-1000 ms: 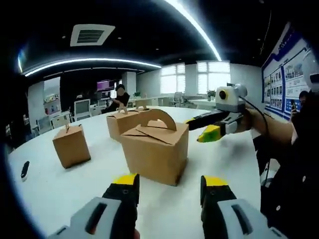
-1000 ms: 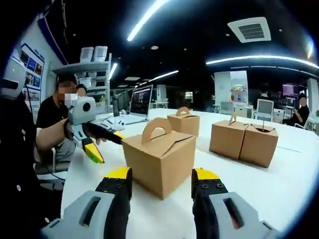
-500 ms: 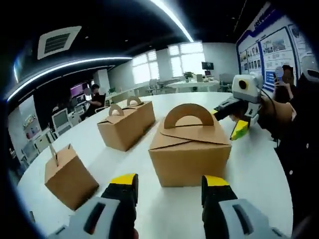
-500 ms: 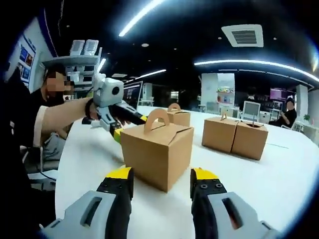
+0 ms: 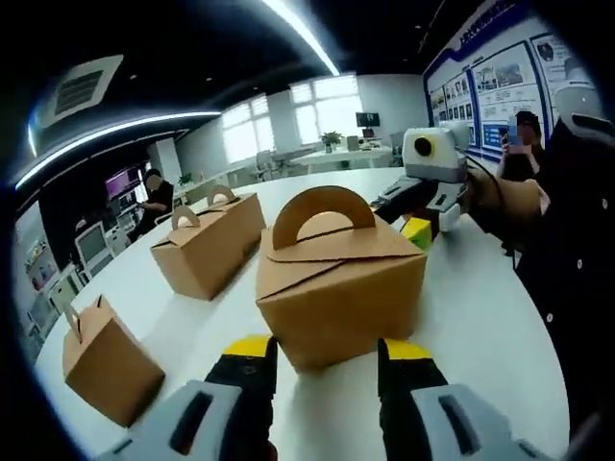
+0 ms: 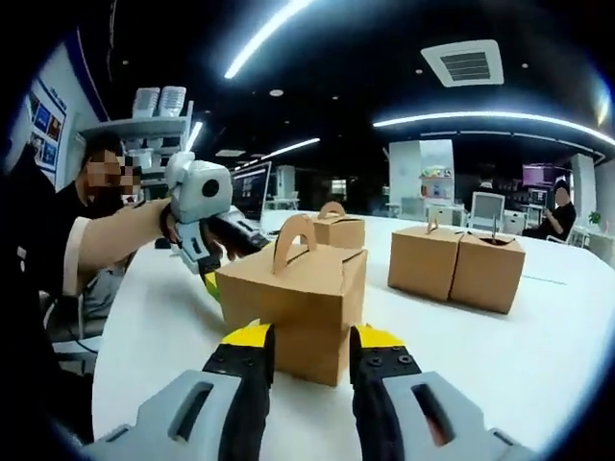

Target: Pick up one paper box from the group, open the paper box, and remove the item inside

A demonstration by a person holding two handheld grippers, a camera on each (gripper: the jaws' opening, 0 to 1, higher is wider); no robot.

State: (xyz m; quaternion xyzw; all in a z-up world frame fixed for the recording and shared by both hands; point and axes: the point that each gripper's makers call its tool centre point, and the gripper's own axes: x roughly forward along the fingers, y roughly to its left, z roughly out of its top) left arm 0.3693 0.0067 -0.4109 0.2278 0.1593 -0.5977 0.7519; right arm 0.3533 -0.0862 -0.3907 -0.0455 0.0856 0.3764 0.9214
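1. Left tool (image 5: 319,353) is held spread, its yellow-tipped jaws just short of the nearest paper box (image 5: 338,279) on the white counter (image 5: 480,317).
2. Right tool (image 6: 306,338) is likewise spread, close before that handled box.
3. Other paper boxes (image 6: 456,269) are seen farther back, closed.

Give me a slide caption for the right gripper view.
Both grippers close around a handled paper box on the white table.
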